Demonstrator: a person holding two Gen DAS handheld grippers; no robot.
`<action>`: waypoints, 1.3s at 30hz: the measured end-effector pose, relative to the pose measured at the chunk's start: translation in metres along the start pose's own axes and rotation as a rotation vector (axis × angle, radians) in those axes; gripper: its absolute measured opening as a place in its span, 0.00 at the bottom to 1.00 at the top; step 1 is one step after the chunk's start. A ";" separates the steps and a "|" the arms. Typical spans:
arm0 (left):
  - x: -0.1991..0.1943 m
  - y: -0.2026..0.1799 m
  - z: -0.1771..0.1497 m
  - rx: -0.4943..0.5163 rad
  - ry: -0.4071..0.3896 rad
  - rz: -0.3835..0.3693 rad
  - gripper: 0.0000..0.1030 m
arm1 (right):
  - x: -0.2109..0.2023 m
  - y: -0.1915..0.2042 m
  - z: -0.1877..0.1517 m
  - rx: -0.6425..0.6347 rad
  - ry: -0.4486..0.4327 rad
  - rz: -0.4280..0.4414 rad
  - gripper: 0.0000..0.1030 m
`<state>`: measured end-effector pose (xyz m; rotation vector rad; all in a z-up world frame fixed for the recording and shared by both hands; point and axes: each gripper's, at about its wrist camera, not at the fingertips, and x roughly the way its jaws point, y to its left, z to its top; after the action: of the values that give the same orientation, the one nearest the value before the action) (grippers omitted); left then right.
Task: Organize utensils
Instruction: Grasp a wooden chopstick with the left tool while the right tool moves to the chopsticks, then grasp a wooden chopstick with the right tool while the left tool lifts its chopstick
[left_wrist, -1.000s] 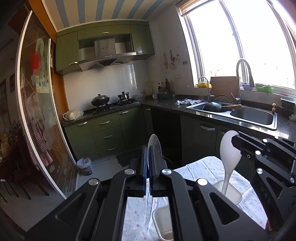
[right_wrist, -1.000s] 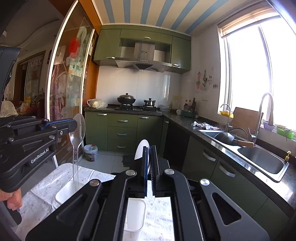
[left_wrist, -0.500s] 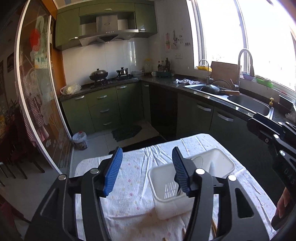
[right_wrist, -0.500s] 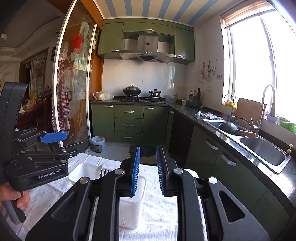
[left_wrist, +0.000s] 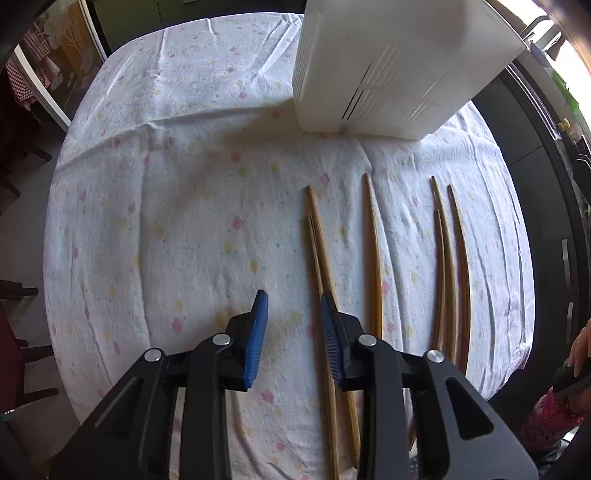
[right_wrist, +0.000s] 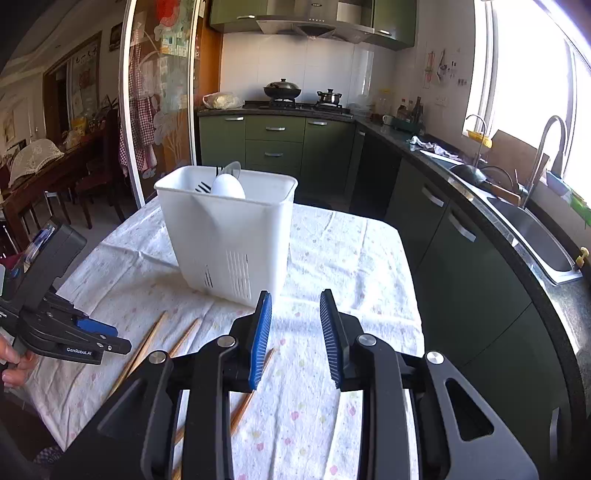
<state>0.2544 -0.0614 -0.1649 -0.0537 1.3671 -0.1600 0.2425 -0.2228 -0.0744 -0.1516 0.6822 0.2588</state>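
Chopsticks (left_wrist: 373, 254) near tablecloth's (left_wrist: 155, 206) edge

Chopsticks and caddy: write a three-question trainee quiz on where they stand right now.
1. True or false: the white caddy already holds a white spoon.
2. What lies loose on the floral tablecloth in front of the caddy?
3. Between the blue pads of the left gripper there is: A) a chopstick, B) bare cloth, C) a fork.

Key
1. True; a spoon bowl and dark fork tines stick out of the top.
2. Wooden chopsticks, six by the left wrist view, lying roughly parallel.
3. B; the nearest chopstick runs under its right finger, not in the gap.
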 end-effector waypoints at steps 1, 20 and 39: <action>0.000 -0.002 -0.003 0.004 0.007 -0.001 0.27 | 0.000 -0.001 -0.004 0.002 0.008 0.006 0.26; 0.013 -0.039 -0.025 0.103 0.066 0.124 0.20 | 0.013 0.006 -0.016 0.021 0.180 0.176 0.30; 0.003 0.013 -0.026 0.095 0.030 0.037 0.06 | 0.102 0.052 -0.049 0.150 0.671 0.334 0.21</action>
<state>0.2306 -0.0474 -0.1750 0.0541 1.3883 -0.1950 0.2740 -0.1654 -0.1799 0.0270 1.3937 0.4838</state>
